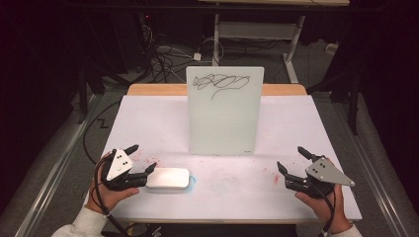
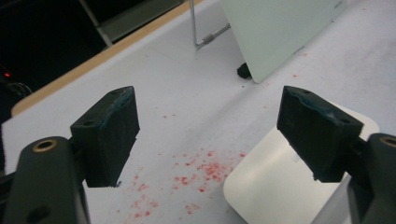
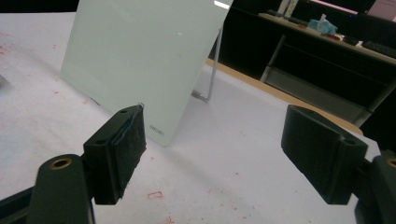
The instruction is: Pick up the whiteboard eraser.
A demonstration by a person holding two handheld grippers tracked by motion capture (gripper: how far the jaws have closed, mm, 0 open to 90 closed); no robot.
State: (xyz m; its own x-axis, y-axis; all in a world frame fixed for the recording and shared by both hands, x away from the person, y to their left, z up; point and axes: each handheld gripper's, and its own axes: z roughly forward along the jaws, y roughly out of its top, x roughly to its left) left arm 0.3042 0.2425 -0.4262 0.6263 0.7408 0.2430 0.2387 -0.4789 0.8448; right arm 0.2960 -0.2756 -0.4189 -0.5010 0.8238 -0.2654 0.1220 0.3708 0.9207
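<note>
high view: the left claw (image 1: 140, 159) rests at the near left of the bench (image 1: 148, 123), jaws apart, its nearer tip touching or just beside the left end of the eraser (image 1: 168, 177), a flat white pad lying close to the front edge. the right claw (image 1: 291, 160) sits well apart at the near right, jaws apart and holding nothing. a board (image 1: 225, 111) stands upright mid-bench with a black scribble (image 1: 220, 83) near its top.

left gripper view: the jaws stand wide; the eraser (image 2: 275, 186) lies under the right-hand jaw, not between the two. red specks (image 2: 201, 170) dot the bench between them.

right gripper view: jaws wide, with bare bench between them; the board (image 3: 140, 56) leans on its wire stand (image 3: 210, 79) ahead.

risk: closing now would likely pinch only a corner, so the smooth eraser could skid toward the front edge or twist out. later, hard wiping high on the board could tip it backward unless the right claw steadies it.
</note>
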